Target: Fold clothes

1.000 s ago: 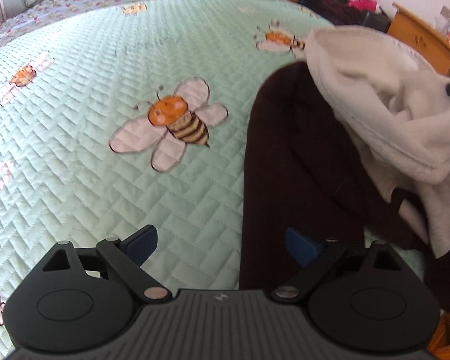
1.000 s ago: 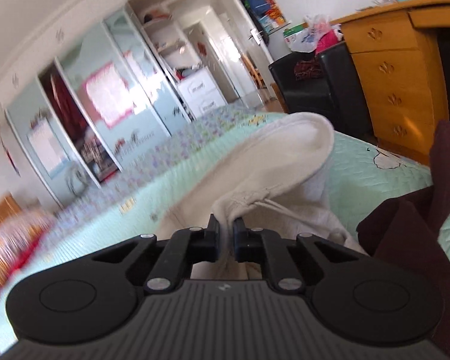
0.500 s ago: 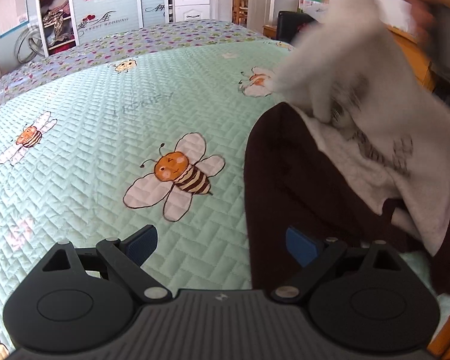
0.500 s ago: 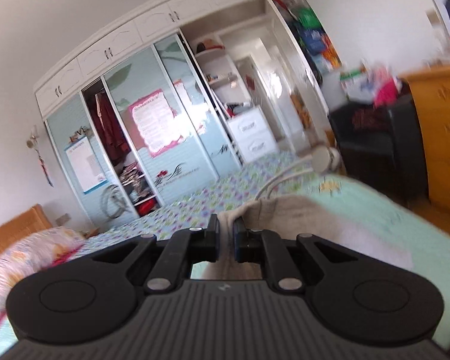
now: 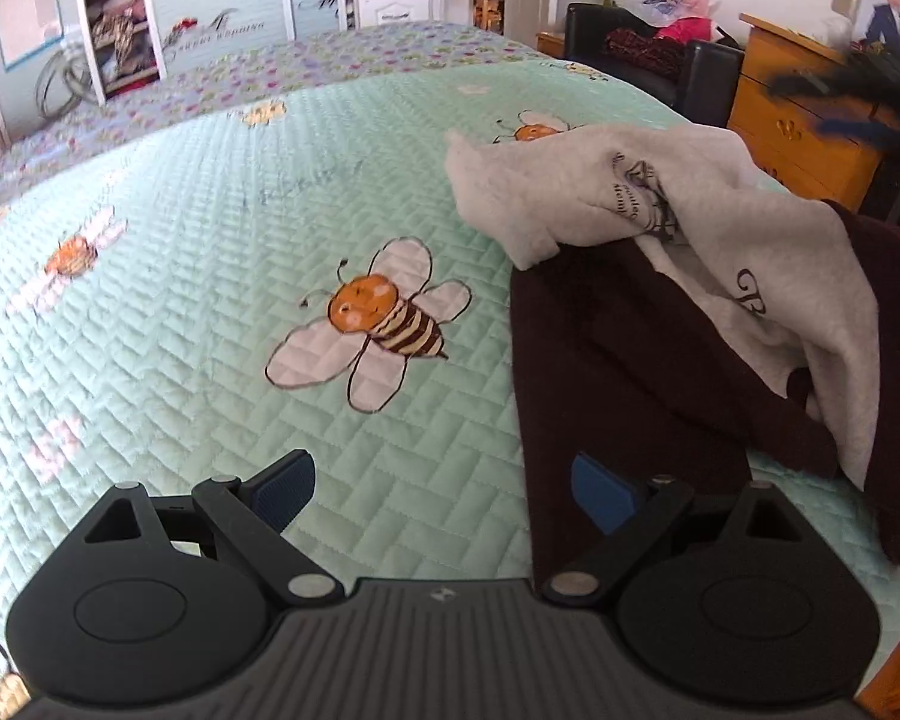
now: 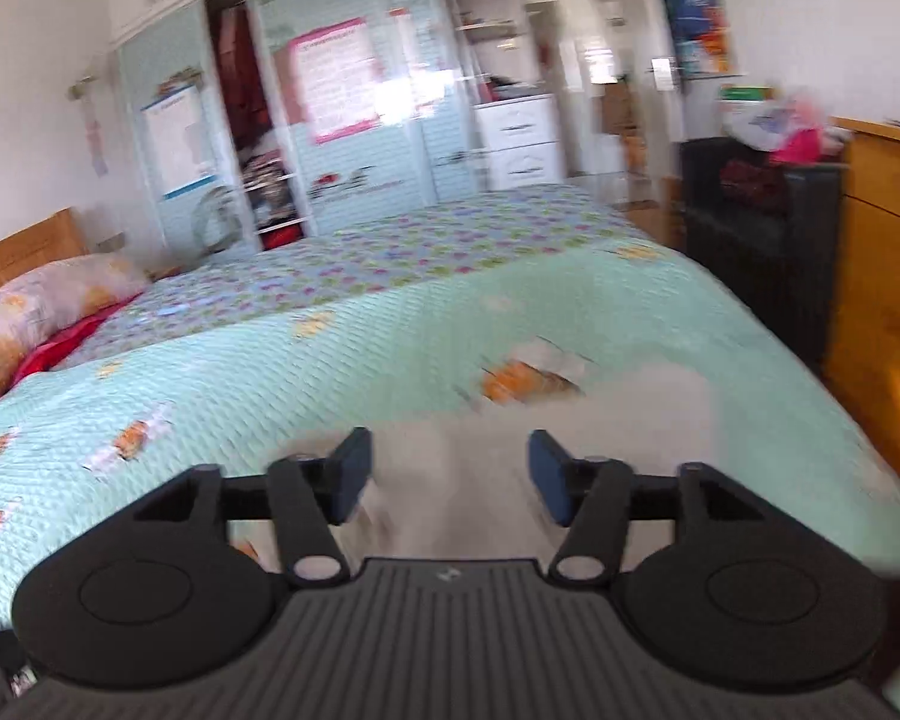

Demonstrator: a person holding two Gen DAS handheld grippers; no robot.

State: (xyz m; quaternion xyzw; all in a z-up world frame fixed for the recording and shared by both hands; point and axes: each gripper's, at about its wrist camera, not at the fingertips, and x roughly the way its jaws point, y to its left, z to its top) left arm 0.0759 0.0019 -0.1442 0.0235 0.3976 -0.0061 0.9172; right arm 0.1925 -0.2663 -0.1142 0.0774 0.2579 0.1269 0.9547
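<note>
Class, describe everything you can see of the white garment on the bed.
The white garment looks like soft, fleecy fabric with dark printed lettering and a small drawing. It lies crumpled and unfolded, draped over a dark brown garment, one corner reaching onto the green bee-patterned quilt. No gripper holds it: the left gripper and right gripper are both open.

A mint quilted bedspread (image 5: 198,276) with bees covers the bed. A mirrored wardrobe (image 6: 330,138) stands beyond its far edge. A wooden dresser (image 6: 882,276) flanks its right edge.
</note>
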